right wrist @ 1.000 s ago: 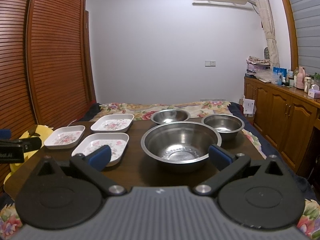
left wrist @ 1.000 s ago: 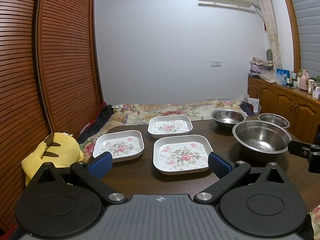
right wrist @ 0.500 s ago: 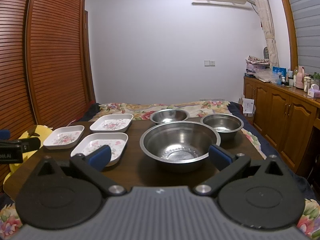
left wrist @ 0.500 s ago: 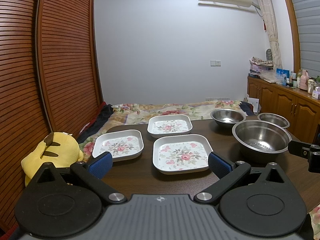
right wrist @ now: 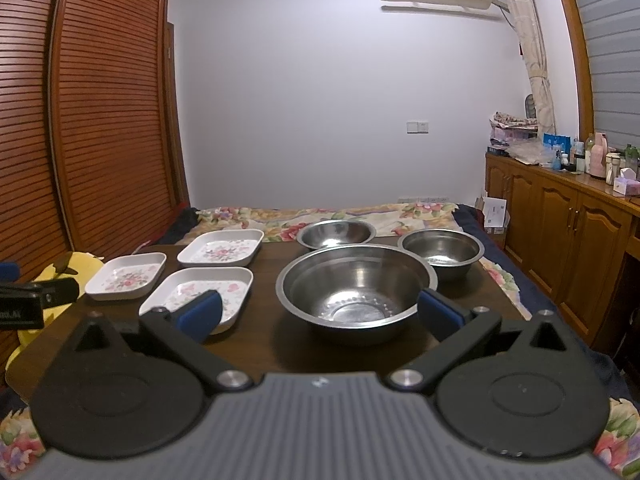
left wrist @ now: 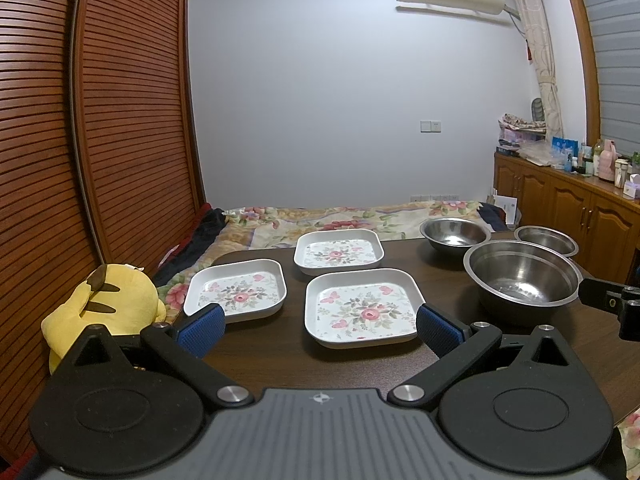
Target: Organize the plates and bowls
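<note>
Three white square floral plates lie on the dark wooden table: a near one, a left one and a far one. Three steel bowls stand to the right: a large one, a far one and a right one. My left gripper is open and empty, just short of the near plate. My right gripper is open and empty, just short of the large bowl. The plates also show in the right wrist view, the near one at its left.
A yellow plush toy sits at the table's left edge. A bed with a floral cover lies beyond the table. A wooden sideboard with bottles stands on the right. A slatted wardrobe stands on the left.
Both views have shifted very slightly; the plates and bowls stay where they were and both grippers stay open.
</note>
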Action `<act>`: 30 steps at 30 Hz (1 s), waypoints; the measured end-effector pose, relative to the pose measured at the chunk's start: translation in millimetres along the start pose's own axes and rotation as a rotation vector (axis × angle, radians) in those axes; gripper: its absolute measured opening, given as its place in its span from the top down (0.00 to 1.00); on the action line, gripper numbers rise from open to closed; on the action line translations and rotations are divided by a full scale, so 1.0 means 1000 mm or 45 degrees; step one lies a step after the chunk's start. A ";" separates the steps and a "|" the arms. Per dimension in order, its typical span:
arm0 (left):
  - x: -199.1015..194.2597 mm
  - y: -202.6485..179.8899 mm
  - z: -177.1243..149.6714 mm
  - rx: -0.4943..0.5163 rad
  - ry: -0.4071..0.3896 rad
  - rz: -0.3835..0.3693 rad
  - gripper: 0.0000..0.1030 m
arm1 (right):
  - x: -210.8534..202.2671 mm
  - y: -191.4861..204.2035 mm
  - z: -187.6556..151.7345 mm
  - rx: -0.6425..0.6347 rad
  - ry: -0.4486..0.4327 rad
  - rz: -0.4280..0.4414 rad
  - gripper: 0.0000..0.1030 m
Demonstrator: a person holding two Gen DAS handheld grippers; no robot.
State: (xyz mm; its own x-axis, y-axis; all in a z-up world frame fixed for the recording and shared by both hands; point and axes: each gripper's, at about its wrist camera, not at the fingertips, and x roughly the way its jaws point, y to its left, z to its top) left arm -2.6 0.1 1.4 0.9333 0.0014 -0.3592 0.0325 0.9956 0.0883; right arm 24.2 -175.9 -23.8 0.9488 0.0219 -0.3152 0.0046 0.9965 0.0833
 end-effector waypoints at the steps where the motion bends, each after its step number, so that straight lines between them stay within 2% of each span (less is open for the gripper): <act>1: 0.000 0.000 0.000 0.000 0.000 0.000 0.00 | 0.000 0.000 0.000 0.000 0.000 -0.001 0.00; 17: 0.002 -0.001 -0.003 0.002 0.010 -0.005 0.00 | 0.000 0.000 -0.001 0.000 0.000 -0.005 0.00; 30: 0.043 0.020 -0.021 -0.046 0.183 -0.031 0.00 | 0.015 0.006 -0.005 -0.032 0.024 0.060 0.00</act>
State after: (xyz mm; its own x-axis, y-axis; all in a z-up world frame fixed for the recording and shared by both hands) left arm 30.4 22.0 -32.1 0.8716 -0.0118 -0.4901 0.0389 0.9982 0.0451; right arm 37.0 -168.9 -32.3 0.9417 0.0700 -0.3290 -0.0481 0.9961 0.0744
